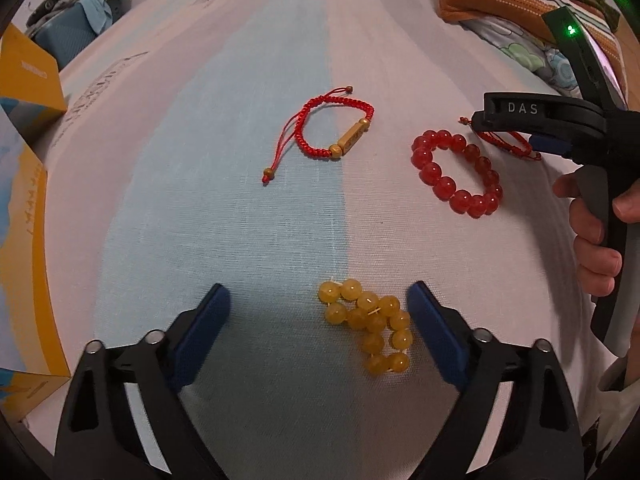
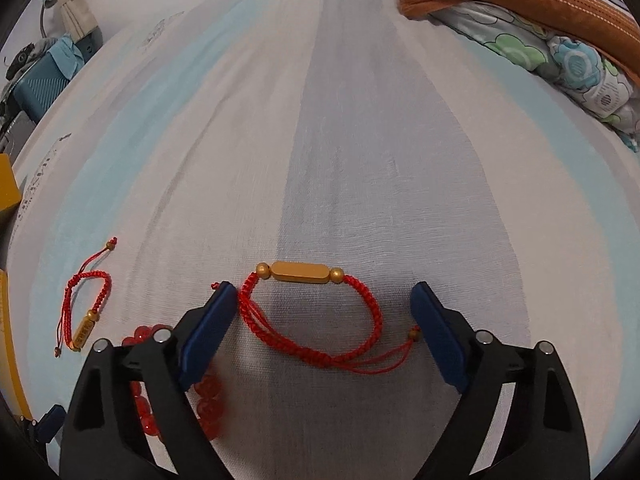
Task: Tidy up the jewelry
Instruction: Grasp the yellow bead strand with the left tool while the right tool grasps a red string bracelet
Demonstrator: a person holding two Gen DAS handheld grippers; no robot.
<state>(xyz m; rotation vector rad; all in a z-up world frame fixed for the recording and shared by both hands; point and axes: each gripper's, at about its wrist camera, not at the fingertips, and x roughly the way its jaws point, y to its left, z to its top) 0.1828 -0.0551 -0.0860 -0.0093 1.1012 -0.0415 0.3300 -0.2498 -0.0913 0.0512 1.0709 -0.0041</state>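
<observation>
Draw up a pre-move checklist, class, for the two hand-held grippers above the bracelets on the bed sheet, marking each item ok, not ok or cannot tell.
1. Left gripper jaws open: ok, wide apart.
2. Yellow bead bracelet between the left jaws: ok, though it lies bunched near the right-hand pad.
3. Right gripper jaws open: ok.
4. Red cord bracelet with the plain gold bar framed by the right jaws: ok, its loop lies flat between them.
5. Neighbours clear of the right gripper: not ok, the red bead bracelet sits partly under its left finger.
6. Other cord bracelet apart from both grippers: ok.
7. Jaw height above the sheet: cannot tell.
</observation>
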